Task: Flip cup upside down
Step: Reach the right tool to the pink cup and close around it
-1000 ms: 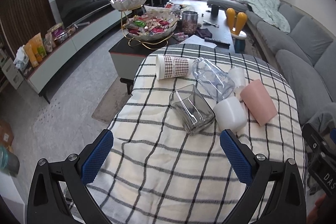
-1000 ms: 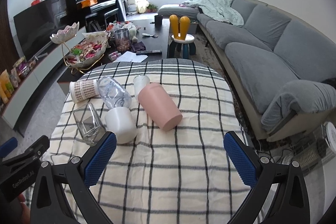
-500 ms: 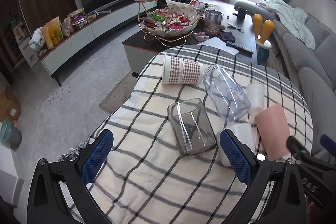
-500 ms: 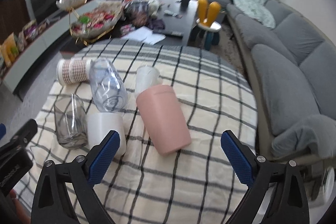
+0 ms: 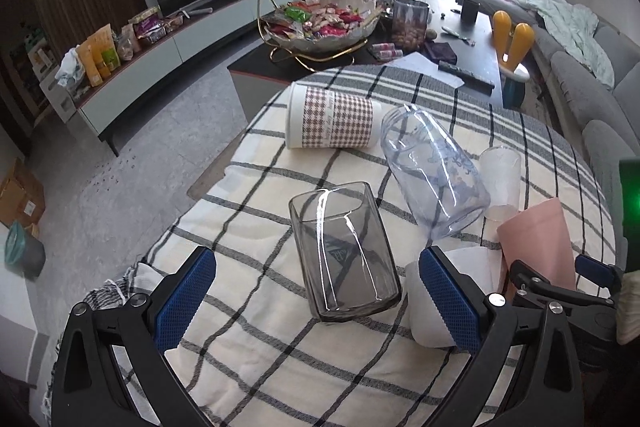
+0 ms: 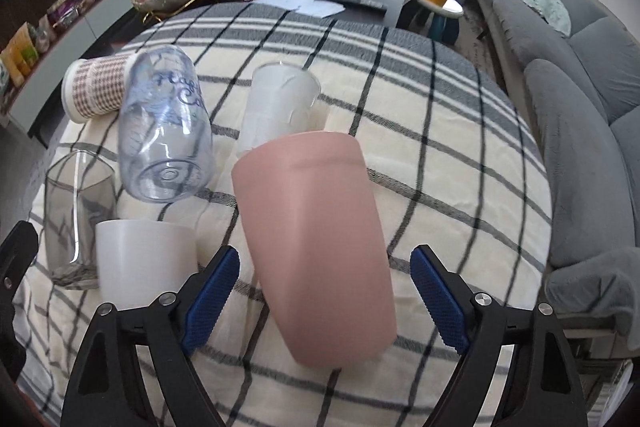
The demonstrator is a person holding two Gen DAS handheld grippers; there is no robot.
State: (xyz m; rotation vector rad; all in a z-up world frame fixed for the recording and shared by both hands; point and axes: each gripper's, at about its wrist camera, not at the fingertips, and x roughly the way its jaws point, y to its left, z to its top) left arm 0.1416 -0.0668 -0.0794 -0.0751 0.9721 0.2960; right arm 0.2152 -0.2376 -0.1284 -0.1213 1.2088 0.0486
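Note:
Several cups lie on their sides on a checked cloth [image 5: 280, 359]. A smoky grey square glass [image 5: 344, 251] lies between the open fingers of my left gripper [image 5: 316, 291], untouched. A pink cup [image 6: 316, 247] lies between the open fingers of my right gripper [image 6: 324, 295], its closed base toward the camera. A white cup [image 6: 146, 259] [image 5: 460, 291], a clear bluish tumbler [image 5: 434, 175] [image 6: 166, 127], a frosted cup [image 6: 278, 103] and a houndstooth cup [image 5: 332, 123] lie around them. The right gripper also shows in the left wrist view [image 5: 560, 283].
A grey sofa [image 6: 580, 131] runs along the right of the table. A dark coffee table with a snack bowl stand [image 5: 320, 23], a jar and a remote stands behind. The cloth's left edge drops to the floor [image 5: 160, 155].
Both grippers have moved forward and down toward the cups. The grey glass now sits between the left fingers and the pink cup between the right fingers. The cups have not moved.

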